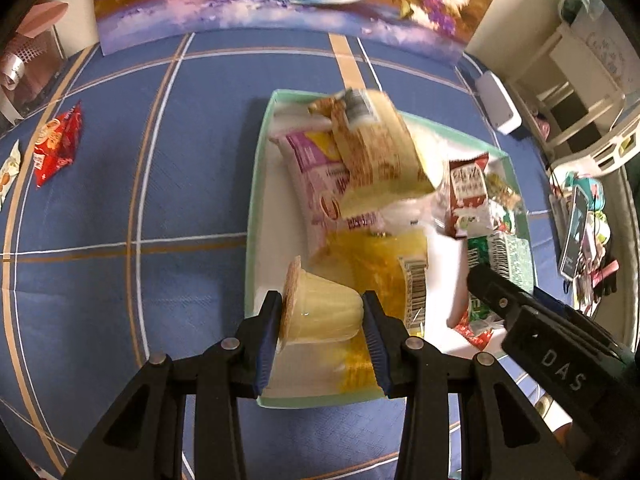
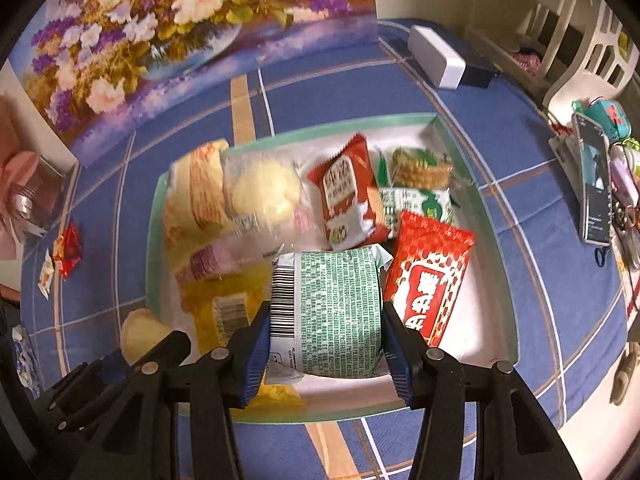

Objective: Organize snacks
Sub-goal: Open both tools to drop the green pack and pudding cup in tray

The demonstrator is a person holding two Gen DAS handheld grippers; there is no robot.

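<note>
Two tools work over the tray point(image 1: 256, 200). Our left tool point(image 1: 322, 326) clamps a pale jelly cup point(image 1: 320, 308) lying on its side between the pads, above the tray's near left corner. Our right tool point(image 2: 325, 340) is closed on a green-printed packet point(image 2: 334, 308), held over the tray's near edge. Inside the tray lie a yellow bag point(image 1: 376, 156), a pink pack point(image 1: 320, 184), a brown-red packet point(image 2: 350, 192) and a red packet point(image 2: 428, 276) just beside the green one. On the blue-clothed desk point(image 1: 140, 184), well left of the tray, sits a red pouch point(image 1: 58, 144).
</note>
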